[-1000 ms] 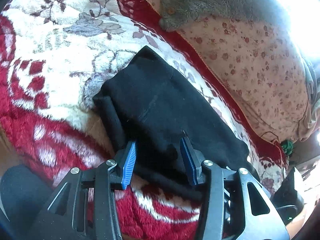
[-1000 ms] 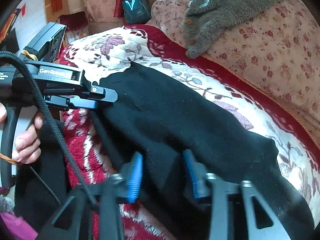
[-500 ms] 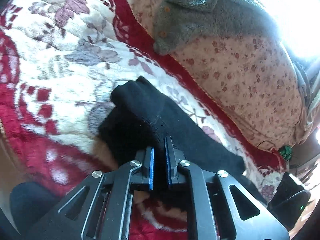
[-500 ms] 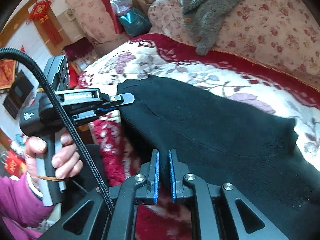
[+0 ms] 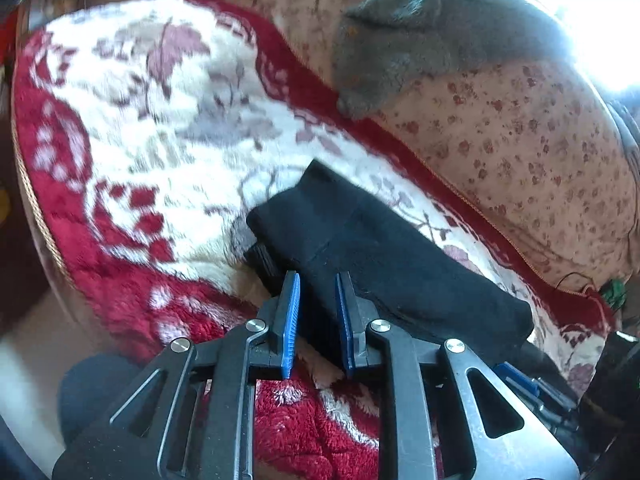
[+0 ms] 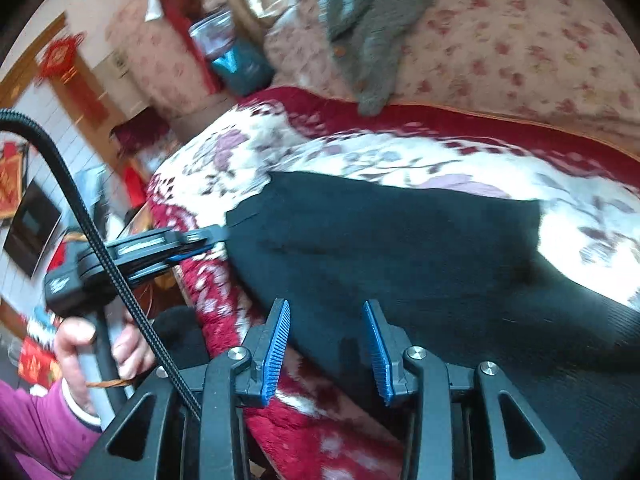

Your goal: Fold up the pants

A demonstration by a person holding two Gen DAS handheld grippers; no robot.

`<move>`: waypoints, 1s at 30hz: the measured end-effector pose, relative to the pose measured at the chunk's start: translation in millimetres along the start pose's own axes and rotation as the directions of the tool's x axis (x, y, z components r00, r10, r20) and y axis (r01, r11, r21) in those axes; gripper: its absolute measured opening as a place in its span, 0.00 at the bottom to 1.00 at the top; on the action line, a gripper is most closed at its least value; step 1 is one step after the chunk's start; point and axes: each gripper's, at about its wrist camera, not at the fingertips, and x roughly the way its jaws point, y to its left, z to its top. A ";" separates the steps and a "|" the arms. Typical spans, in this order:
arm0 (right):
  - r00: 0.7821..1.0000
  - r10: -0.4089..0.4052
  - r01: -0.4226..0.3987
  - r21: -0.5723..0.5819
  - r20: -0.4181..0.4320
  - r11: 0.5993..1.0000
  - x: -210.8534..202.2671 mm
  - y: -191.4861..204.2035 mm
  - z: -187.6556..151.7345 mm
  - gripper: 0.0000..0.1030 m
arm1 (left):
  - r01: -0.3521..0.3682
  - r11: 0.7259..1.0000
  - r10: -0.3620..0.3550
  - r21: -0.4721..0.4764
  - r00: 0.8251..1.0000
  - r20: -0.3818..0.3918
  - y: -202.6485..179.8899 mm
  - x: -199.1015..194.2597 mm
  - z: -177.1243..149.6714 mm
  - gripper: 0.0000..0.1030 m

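Surface: one plush blanket [image 5: 132,128], red and cream floral, covering the seat; both views blurred by motion.
Backrest: one floral cushion [image 5: 520,136] behind the blanket, one grey fleece garment [image 5: 420,44] draped on it.
Pants: one pair, black [image 5: 360,248], lying on the blanket near its front edge; upper layer lies doubled over a lower one at the left end.
Left gripper: [image 5: 316,308] blue pads apart, straddling the near edge of the pants; cloth sits in the gap, pads not pressing it. In the right view it [image 6: 200,240] comes in side-on, tips at the pants' left edge, one hand [image 6: 100,344] on its handle, pink sleeve.
Right gripper: [image 6: 326,344] jaws wide apart, black cloth between them, nothing clamped.
Cable: one black ribbed cable [image 6: 100,248] crossing the left of the right view.
Background: red hangings on the wall, one teal bag [image 6: 236,64] behind the cushion.
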 end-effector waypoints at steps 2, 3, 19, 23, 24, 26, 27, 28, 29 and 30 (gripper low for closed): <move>1.000 -0.008 0.008 0.028 0.011 1.000 -8.2 -8.5 -1.5 0.35 | -0.009 0.999 0.008 0.036 1.000 0.008 -8.5 -4.8 -1.4 0.15; 1.000 -0.020 0.019 0.037 0.018 0.999 -11.9 -11.4 -1.8 0.35 | -0.009 0.999 0.008 0.048 1.000 0.008 -11.8 -5.4 -2.1 0.15; 0.977 -0.196 0.178 0.184 0.083 0.967 -83.7 -71.5 -28.3 0.41 | 0.042 0.971 -0.018 0.233 0.994 -0.106 -110.5 26.0 -43.2 0.15; 0.973 -0.215 0.191 0.223 0.088 0.956 -95.1 -82.2 -35.4 0.44 | 0.058 0.962 -0.027 0.266 0.992 -0.120 -126.9 30.3 -48.7 0.15; 0.972 -0.217 0.193 0.227 0.087 0.955 -97.1 -84.1 -36.8 0.45 | 0.061 0.962 -0.028 0.267 0.991 -0.127 -128.5 32.0 -49.2 0.15; 0.971 -0.225 0.200 0.228 0.085 0.953 -99.8 -86.0 -38.3 0.45 | 0.063 0.962 -0.026 0.265 0.990 -0.142 -128.5 35.5 -49.2 0.15; 0.970 -0.227 0.203 0.228 0.085 0.952 -101.2 -86.7 -38.7 0.45 | 0.060 0.962 -0.022 0.266 0.989 -0.146 -128.8 36.9 -48.9 0.15; 0.970 -0.228 0.204 0.227 0.085 0.952 -102.2 -87.2 -39.0 0.45 | 0.058 0.963 -0.018 0.265 0.988 -0.153 -129.2 38.6 -48.2 0.15; 0.969 -0.231 0.207 0.226 0.084 0.952 -103.5 -87.9 -38.1 0.45 | 0.062 0.964 -0.021 0.259 0.987 -0.160 -129.3 39.6 -47.5 0.15; 0.968 -0.236 0.212 0.225 0.086 0.951 -106.7 -89.0 -38.3 0.45 | 0.073 0.965 -0.030 0.253 0.985 -0.170 -130.1 40.2 -46.6 0.15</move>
